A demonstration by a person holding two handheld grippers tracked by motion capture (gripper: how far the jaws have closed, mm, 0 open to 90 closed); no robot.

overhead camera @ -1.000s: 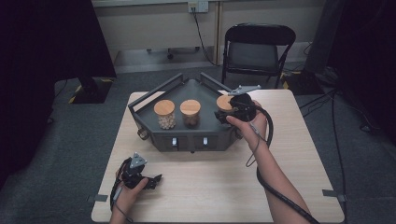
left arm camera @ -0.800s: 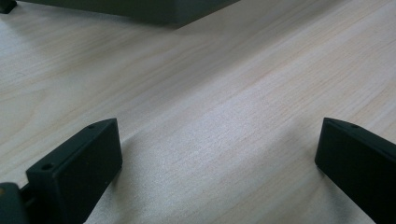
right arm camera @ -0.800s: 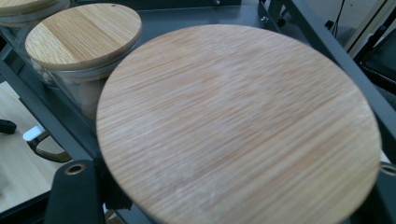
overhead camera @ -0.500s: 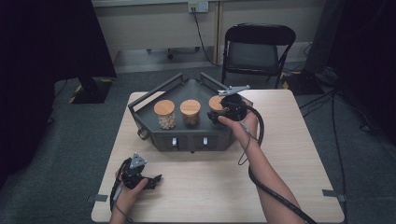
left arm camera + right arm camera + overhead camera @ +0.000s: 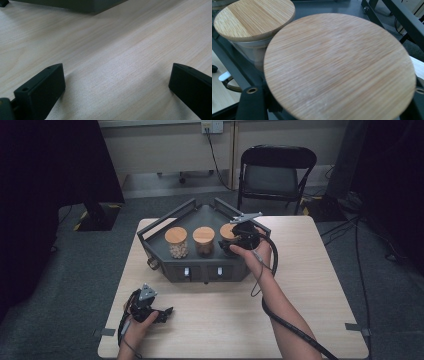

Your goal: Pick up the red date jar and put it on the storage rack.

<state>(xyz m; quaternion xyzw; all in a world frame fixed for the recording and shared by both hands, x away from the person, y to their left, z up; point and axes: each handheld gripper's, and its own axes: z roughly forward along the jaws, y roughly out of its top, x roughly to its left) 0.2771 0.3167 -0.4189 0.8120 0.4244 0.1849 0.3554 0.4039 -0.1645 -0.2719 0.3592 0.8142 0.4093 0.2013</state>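
Right-hand jar with bamboo lid (image 5: 339, 67) sits in the right end of the dark tray-like rack (image 5: 150, 245) on the table (image 5: 300, 285), just beside the middle jar (image 5: 203, 240), with a third jar (image 5: 176, 241) further left; the right gripper (image 5: 235, 240) is clamped on the lidded jar, jaws flanking the lid in the right gripper view and as close together as they get. Risk, as a judgement: the grip may be on the lid rim rather than the glass, so a lift could pull the lid off or let the jar drop back and crack; a sideways move could knock the neighbouring lid (image 5: 254, 18) or catch the rack's raised rail (image 5: 402, 17). The gripper cable (image 5: 272, 265) loops near the rack and could snag. The left gripper (image 5: 165, 312) rests on the table with jaws wide apart, holding nothing, too far off to steady the rack if it slides
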